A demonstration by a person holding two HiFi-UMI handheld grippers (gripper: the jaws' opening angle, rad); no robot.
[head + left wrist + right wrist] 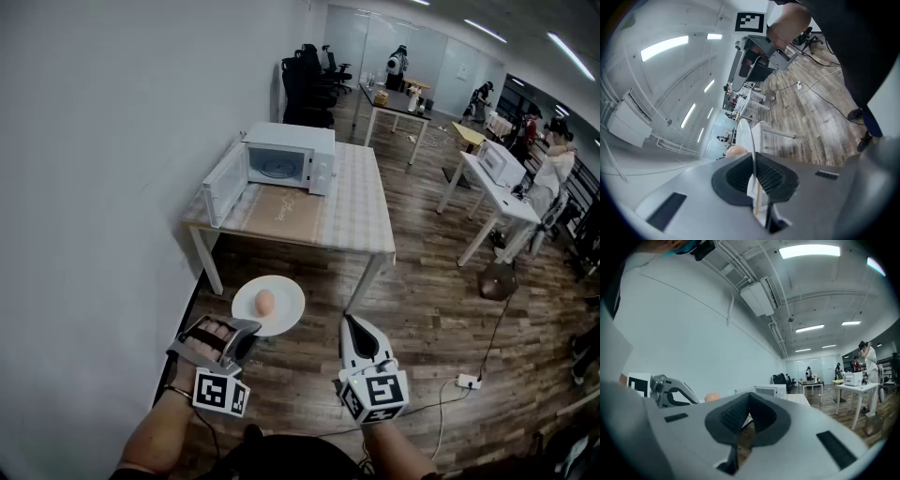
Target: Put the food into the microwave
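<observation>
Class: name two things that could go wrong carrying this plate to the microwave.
The left gripper pinches the plate only at its rim, so it may tip and the round food could roll off. The microwave door stands open; the plate might knock it.

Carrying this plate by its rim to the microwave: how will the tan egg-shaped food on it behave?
The tan egg-shaped food looks round and lies loose on the flat white round plate, so it will probably roll if the plate tilts. The left gripper pinches only one edge, so the plate may sag; keep it level.
</observation>
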